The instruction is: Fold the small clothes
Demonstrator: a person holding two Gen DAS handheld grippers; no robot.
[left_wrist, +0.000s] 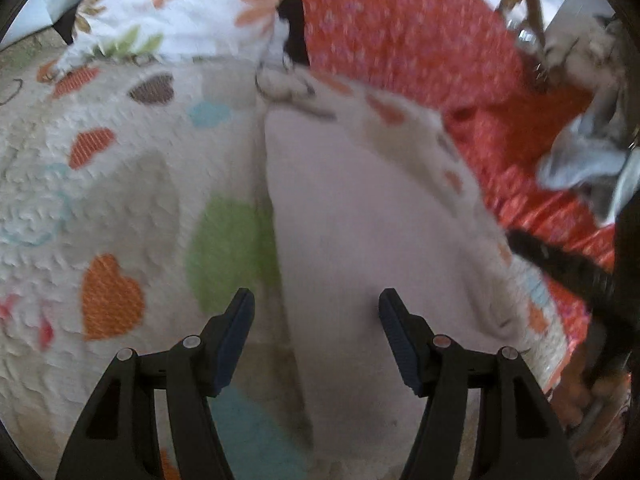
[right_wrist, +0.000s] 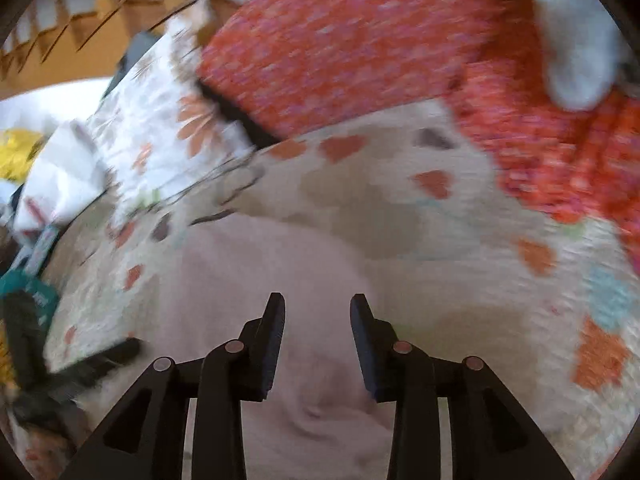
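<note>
A pale pink small garment (left_wrist: 360, 248) lies flat on a cream bedspread with coloured hearts (left_wrist: 120, 200). My left gripper (left_wrist: 316, 304) is open just above the garment's left edge, its jaws wide apart and empty. In the right wrist view the same pink garment (right_wrist: 248, 280) lies under my right gripper (right_wrist: 318, 308), which is open with a narrower gap and holds nothing. The garment has a soft wrinkle near the right gripper. Both views are blurred by motion.
A red patterned cushion (left_wrist: 400, 28) and a white floral pillow (left_wrist: 172, 8) lie at the far side of the bed. A pale blue cloth (left_wrist: 580, 160) hangs at the right. A dark strap (left_wrist: 560, 260) crosses the right edge. Teal and yellow items (right_wrist: 28, 292) lie at the left.
</note>
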